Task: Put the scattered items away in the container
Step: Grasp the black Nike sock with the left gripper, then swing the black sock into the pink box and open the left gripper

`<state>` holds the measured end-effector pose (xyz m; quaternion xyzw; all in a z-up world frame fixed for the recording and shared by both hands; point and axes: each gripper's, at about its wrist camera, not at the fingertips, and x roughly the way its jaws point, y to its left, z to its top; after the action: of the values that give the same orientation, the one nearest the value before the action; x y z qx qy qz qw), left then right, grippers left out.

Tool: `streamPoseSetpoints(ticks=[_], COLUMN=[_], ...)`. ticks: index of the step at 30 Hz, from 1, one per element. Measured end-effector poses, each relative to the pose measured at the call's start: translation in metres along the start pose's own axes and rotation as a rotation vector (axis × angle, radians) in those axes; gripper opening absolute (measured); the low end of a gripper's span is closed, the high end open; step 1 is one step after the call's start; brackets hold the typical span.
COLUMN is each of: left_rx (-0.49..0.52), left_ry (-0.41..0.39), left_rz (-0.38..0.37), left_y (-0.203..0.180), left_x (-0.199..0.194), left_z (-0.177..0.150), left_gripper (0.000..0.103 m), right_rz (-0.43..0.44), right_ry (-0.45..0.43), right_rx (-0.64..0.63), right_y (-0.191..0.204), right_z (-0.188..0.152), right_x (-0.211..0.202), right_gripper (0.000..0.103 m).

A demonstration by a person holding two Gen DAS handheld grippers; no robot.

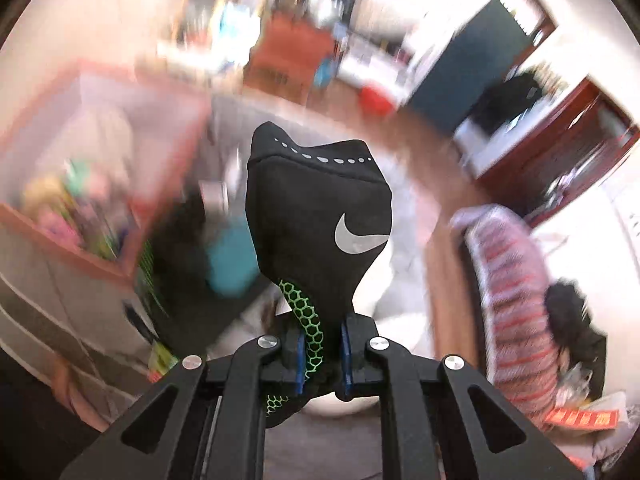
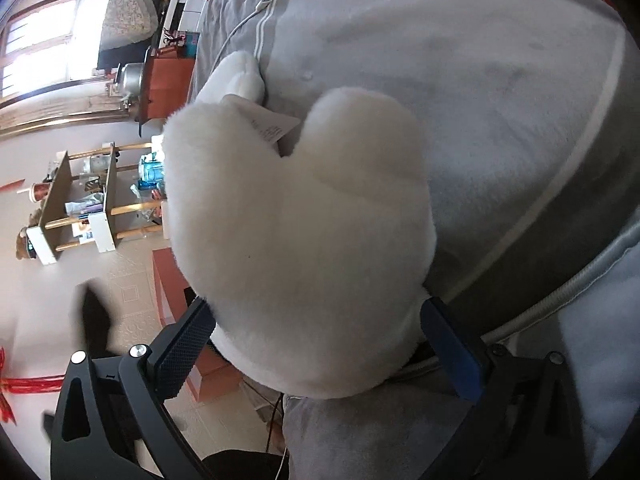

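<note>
My left gripper (image 1: 322, 344) is shut on a black sock (image 1: 316, 208) with a silver swoosh and a green honeycomb pattern. The sock hangs in the air, pinched low down between the blue pads (image 1: 298, 356). A blurred orange-rimmed box (image 1: 80, 248) with colourful items inside shows at the left. In the right wrist view, my right gripper (image 2: 320, 340) stands wide open around a white plush toy (image 2: 296, 216) that lies on a grey blanket (image 2: 480, 100). Its pads (image 2: 184, 340) flank the toy's near end without squeezing it. A paper tag (image 2: 272, 124) sticks out of the plush.
A white cable (image 2: 240, 28) runs over the blanket behind the plush. A wooden shelf rack (image 2: 80, 200) with small items stands by the wall. A red-striped bolster (image 1: 512, 280) lies at the right in the left wrist view, whose background is motion-blurred.
</note>
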<state>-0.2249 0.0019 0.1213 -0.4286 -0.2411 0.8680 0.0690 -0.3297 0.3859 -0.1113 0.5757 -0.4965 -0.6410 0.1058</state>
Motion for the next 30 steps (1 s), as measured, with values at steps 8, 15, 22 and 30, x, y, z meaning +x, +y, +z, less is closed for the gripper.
streamPoseSetpoints(ticks=[8, 15, 22, 30], left_rx=[-0.170, -0.604, -0.194, -0.200], left_ry=[-0.256, -0.043, 0.195, 0.390], left_rz=[0.411, 0.081, 0.001, 0.148], left_y=[0.108, 0.173, 0.091, 0.108], left_x=[-0.095, -0.078, 0.004, 0.069], left_z=[0.132, 0.002, -0.100, -0.164], left_gripper=[0.096, 0.085, 0.088, 0.088], right_rz=[0.098, 0.156, 0.032, -0.153], right_ry=[-0.037, -0.112, -0.102, 0.229], right_rx=[-0.016, -0.146, -0.412, -0.871], right_y=[0.008, 0.034, 0.091, 0.215], right_z=[-0.013, -0.033, -0.069, -0.133], right_x=[-0.018, -0.041, -0.037, 0.086], right_gripper=[0.102, 0.102, 0.102, 0.081])
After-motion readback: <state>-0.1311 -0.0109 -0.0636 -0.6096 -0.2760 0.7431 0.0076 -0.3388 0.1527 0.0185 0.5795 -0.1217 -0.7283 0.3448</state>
